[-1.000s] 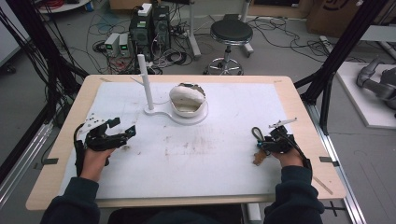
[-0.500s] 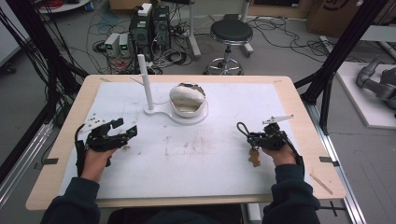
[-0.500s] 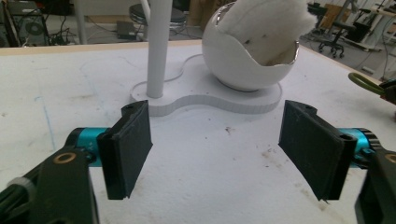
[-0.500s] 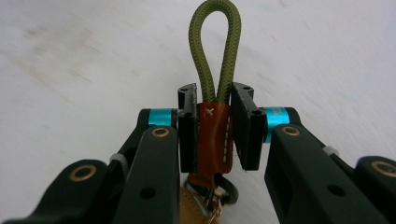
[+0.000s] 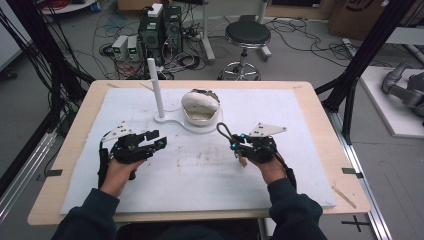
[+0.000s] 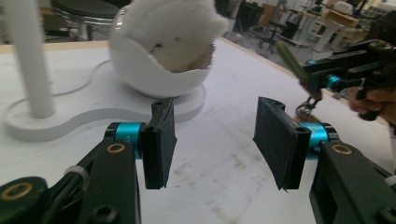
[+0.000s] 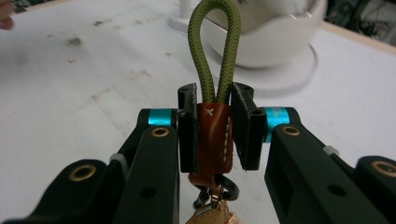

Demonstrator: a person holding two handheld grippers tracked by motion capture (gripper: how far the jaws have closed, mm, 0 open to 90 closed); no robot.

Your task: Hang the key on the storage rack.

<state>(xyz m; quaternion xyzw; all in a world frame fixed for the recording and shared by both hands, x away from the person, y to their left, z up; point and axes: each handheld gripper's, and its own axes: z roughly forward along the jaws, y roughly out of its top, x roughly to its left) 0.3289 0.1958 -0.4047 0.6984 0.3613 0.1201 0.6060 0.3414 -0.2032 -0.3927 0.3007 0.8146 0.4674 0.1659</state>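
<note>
A keychain with an olive-green cord loop point(image 7: 214, 42), a brown leather wrap point(image 7: 214, 140) and a tan tag point(image 5: 243, 161) hangs in my right gripper point(image 7: 214, 135), which is shut on the leather wrap. That gripper point(image 5: 234, 143) hovers right of centre, the loop point(image 5: 222, 131) pointing towards the stand. The white stand has an upright pole point(image 5: 156, 87) and an egg-shaped bowl point(image 5: 201, 106) on a shared base point(image 5: 172, 121). My left gripper point(image 5: 157, 140) is held left of centre and stands open point(image 6: 217, 140) with nothing between its jaws, facing the bowl point(image 6: 163, 65).
A white mat point(image 5: 300, 125) covers the wooden table point(image 5: 75, 125). A black stool point(image 5: 247, 35), computer boxes point(image 5: 160, 25) and cables lie on the floor beyond the far edge. Black frame posts point(image 5: 365, 55) stand at the table's right and left.
My right gripper has carried the keychain leftwards from the table's right side towards the centre, nearer the stand. My left gripper has shifted slightly to the right.
</note>
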